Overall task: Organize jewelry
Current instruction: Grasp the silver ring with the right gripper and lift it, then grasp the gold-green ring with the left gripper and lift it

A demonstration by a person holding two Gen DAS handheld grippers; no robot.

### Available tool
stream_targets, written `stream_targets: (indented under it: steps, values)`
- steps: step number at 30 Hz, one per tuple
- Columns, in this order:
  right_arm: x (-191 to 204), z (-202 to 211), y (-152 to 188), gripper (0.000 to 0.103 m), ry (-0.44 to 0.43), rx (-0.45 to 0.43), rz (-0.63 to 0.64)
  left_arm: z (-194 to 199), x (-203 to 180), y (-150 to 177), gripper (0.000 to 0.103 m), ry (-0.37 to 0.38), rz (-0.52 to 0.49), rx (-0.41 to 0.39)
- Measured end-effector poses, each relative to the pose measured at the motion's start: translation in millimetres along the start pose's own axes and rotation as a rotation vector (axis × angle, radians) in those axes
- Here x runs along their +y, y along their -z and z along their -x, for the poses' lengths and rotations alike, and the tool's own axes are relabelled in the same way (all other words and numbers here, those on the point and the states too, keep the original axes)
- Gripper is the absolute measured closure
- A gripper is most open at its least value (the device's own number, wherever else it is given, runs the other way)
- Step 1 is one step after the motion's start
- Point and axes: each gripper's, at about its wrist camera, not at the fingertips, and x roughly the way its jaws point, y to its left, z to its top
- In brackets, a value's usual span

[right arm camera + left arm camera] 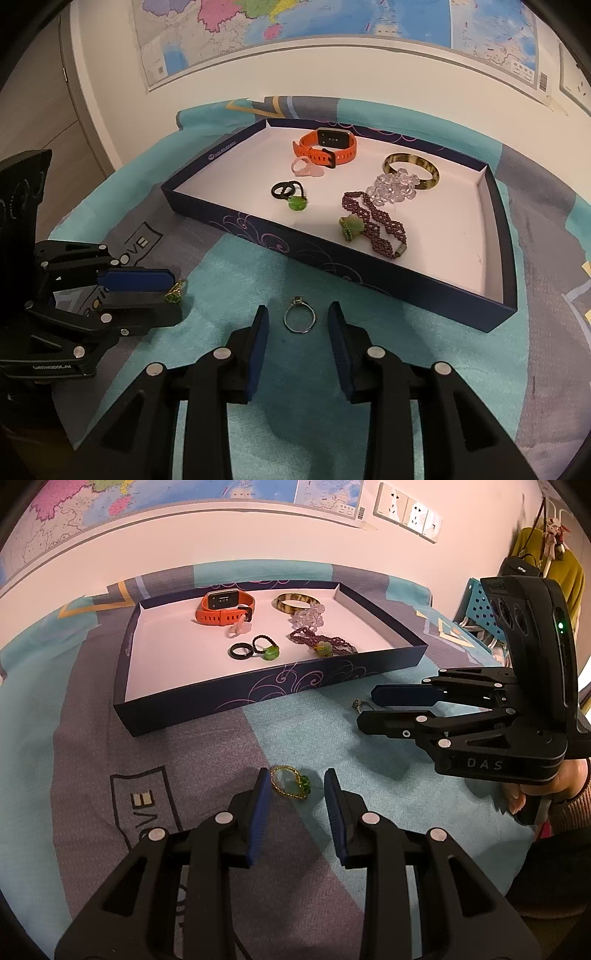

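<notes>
A dark blue tray (236, 696) (369, 273) with a white floor lies on the cloth. It holds an orange watch (225, 607) (328, 146), an amber bangle (295, 601) (412, 170), clear beads (393, 188), a purple beaded bracelet (380, 221), a black ring (241, 651) and green-stone rings. My left gripper (295, 788) is open around a gold beaded ring with green beads (290, 782) lying on the cloth. My right gripper (298, 321) is open around a silver ring (299, 319) on the cloth; in the left wrist view this ring (358, 704) shows at its fingertips.
The bed is covered with a teal and grey cloth (207, 760). A wall with maps (332, 22) stands behind the tray. Wall sockets (406, 511) and hanging clothes (546, 561) are at the right.
</notes>
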Motion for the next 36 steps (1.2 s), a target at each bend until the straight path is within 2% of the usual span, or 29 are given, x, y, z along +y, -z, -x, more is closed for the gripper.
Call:
stream_targets:
  steps: [2, 9, 12, 22, 34, 36]
  values:
    - [0.0, 0.0, -0.2, 0.08, 0.013, 0.001, 0.003, 0.2, 0.3, -0.1, 0.074, -0.001, -0.002, 0.0]
    - [4.1, -0.1, 0.1, 0.082, 0.046, 0.003, 0.031, 0.1, -0.6, 0.2, 0.074, 0.001, 0.001, 0.0]
    - [5.3, 0.3, 0.4, 0.086, 0.042, 0.003, 0.036, 0.3, -0.2, 0.1, 0.074, 0.001, 0.001, -0.001]
    - [-1.3, 2.7, -0.4, 0.087, 0.017, -0.006, 0.002, -0.3, 0.0, 0.5, 0.075, -0.002, 0.001, 0.0]
    - [-7.7, 12.2, 2.3, 0.087, -0.033, -0.031, -0.041, -0.6, -0.3, -1.3, 0.084, -0.028, -0.011, 0.001]
    - [-9.0, 13.2, 2.4, 0.087, -0.036, -0.034, -0.048, -0.2, -0.9, -1.3, 0.091, -0.024, -0.009, 0.001]
